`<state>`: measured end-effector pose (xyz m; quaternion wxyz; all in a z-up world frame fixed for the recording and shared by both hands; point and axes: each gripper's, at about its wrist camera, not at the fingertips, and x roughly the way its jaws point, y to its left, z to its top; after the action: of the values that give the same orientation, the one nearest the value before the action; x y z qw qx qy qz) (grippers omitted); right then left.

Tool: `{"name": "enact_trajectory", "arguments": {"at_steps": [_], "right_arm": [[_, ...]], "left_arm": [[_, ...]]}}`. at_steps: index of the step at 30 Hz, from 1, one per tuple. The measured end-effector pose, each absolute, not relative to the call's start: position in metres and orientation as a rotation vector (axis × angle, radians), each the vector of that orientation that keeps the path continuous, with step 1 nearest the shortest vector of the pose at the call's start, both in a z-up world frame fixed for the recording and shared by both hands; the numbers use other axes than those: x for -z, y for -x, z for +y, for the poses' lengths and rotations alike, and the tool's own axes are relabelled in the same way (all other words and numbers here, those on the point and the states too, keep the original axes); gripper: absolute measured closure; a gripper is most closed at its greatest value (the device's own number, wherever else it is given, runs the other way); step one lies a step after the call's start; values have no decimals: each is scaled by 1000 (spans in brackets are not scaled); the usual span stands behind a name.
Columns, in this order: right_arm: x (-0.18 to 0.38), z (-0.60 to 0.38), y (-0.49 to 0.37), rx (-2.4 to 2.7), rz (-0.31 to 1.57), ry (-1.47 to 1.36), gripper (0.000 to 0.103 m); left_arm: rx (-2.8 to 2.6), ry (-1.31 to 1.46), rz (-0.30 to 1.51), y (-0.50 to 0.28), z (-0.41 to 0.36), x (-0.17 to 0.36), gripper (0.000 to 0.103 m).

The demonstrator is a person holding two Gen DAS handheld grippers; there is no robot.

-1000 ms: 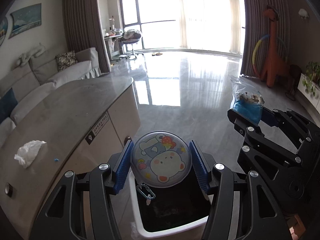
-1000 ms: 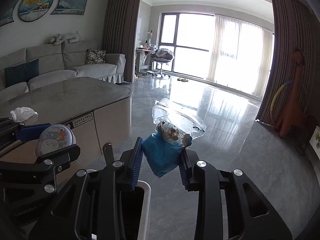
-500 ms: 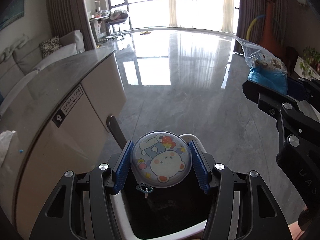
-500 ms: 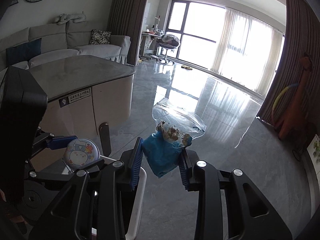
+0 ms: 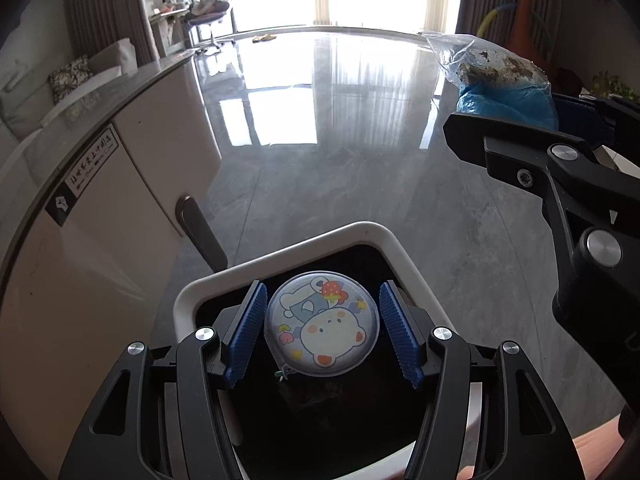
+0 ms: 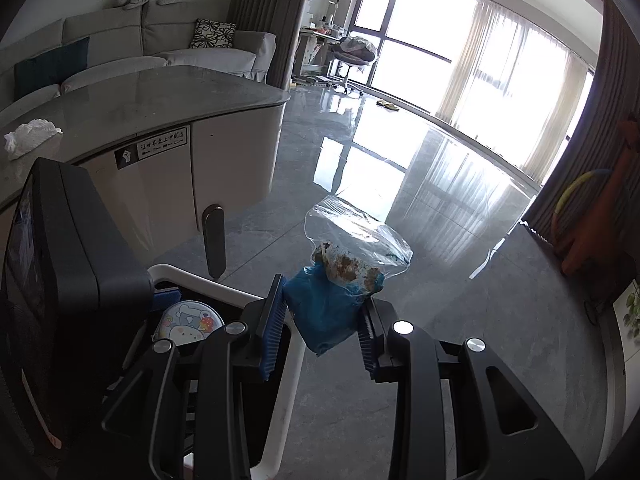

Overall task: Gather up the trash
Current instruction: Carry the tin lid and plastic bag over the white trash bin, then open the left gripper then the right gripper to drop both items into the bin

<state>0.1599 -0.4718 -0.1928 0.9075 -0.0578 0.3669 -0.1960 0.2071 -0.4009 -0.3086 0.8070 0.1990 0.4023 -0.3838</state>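
Both hand-held grippers have dropped from table height toward the white-rimmed bin (image 5: 384, 236) beside the table (image 6: 168, 92). On the left, the left hand-held gripper (image 5: 322, 332) grasps the round cartoon pouch (image 5: 322, 330) directly over the bin's dark opening; the drop-off step seems in hand, so spreading the pads should come next. To the right, the right hand-held gripper (image 6: 322, 320) clenches the blue-and-clear trash bag (image 6: 332, 308), hanging over the floor just beside the rim; it must shift left first.

Daylight is pouring through the windows (image 6: 472, 60), blowing them out white and glaring across the glossy floor (image 5: 332, 92). Foreground surfaces are sitting dim. Fisheye curvature is bending lines, edges darkening into vignette.
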Motion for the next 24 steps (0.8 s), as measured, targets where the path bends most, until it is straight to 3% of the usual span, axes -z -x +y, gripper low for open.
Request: {"name": "enact_trajectory", "arguments": {"at_steps": [1,2,24], "right_arm": [[193,-472,-162,405,764,121,69],[194,-473,-162,404,771,119,69],[194,-461,-168,373,774,133,69]], "left_arm": [[826,-427,877,-210,-401,311,12],[818,-431,881,-212,-401,313,5],[744,-445,829,-214,-370,287,4]]}}
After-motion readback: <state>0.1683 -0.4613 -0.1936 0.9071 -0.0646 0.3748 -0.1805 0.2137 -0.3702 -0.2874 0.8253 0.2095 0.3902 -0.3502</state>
